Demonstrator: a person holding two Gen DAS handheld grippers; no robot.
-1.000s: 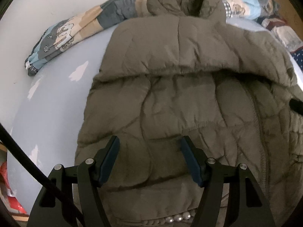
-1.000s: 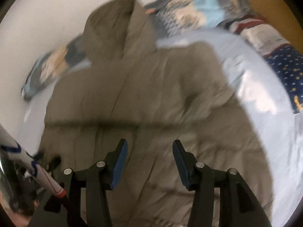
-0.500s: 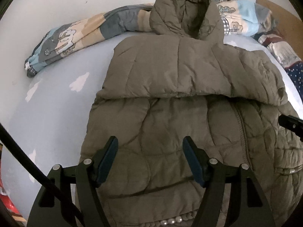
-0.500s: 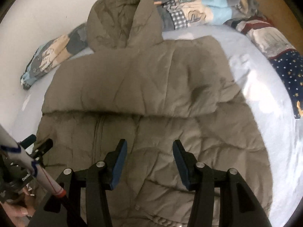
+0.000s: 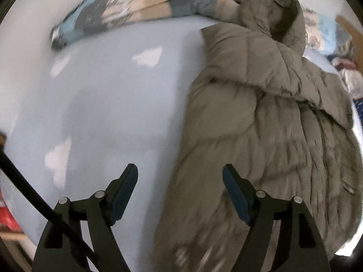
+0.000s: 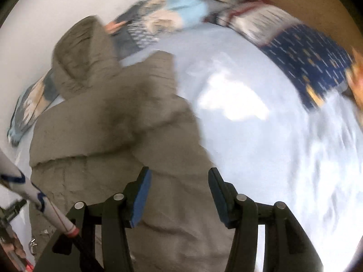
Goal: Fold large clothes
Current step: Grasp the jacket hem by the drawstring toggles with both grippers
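A: Where does the hooded puffer jacket (image 5: 261, 136) lie?

B: On the bed (image 5: 109, 104), on a pale blue sheet printed with white clouds. In the left wrist view it fills the right half of the picture, its hood (image 5: 274, 13) at the top beside the wall, its sleeves folded across the chest. The zip runs down the body on the right side.

A: And the left gripper (image 5: 180, 192)?

B: Its jaws are spread wide with nothing between them — the left one is over bare sheet, the right one over the jacket's lower edge. Whether they touch the cloth cannot be told.

A: What does the right wrist view show?

B: The same jacket (image 6: 118, 140) on the left side, blurred, with the hood (image 6: 81, 61) toward the wall. The right gripper (image 6: 179, 195) also has its jaws spread and empty; the left one is over the jacket's side edge, the right one over the sheet.

A: Anything else on the bed?

B: A rolled patterned quilt (image 5: 127, 11) along the wall behind the hood, and in the right wrist view a navy cloth with small pale marks (image 6: 310, 61) at the far right — motion blur hides its detail.
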